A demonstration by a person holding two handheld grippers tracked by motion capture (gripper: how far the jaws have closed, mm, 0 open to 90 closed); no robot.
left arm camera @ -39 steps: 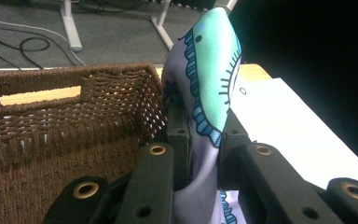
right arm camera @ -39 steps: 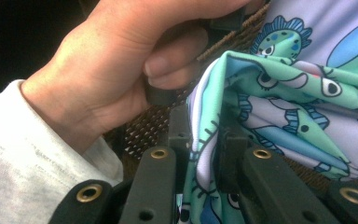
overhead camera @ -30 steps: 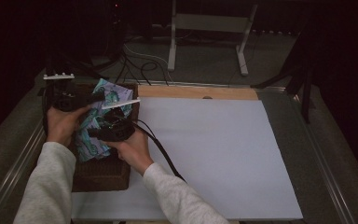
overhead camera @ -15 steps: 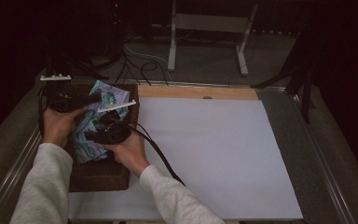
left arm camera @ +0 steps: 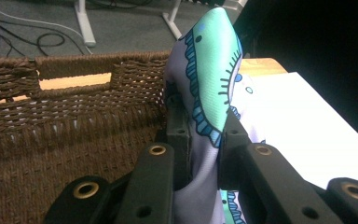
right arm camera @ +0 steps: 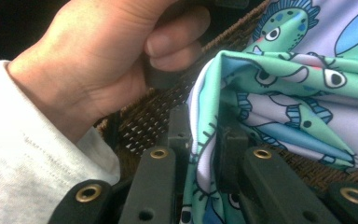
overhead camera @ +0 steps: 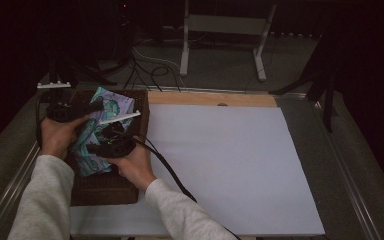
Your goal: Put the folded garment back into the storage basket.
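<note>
Both claws, left (left arm camera: 204, 140) and right (right arm camera: 204, 140), grip the printed cloth (overhead camera: 100, 131) over the wicker basket (overhead camera: 111, 191) at the table's left; thin pinches could slip, or cloth snag the far rim.

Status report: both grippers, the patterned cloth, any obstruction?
Left gripper and right gripper both shut on patterned cloth. Cloth over wicker basket. No obstruction seen.

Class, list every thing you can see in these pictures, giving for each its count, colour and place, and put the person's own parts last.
Patterned cloth: one, mint, lilac and blue, over the basket.
Woven basket: one, dark brown, table's left end.
White sheet: one, white, covering the table top.
Wooden board: one, tan, along the sheet's far edge.
Stand: one, white, on the floor beyond.
Left gripper: one, black, shut on the cloth.
Right gripper: one, black, shut on the cloth.
Sleeves: two, light grey, bottom left.
</note>
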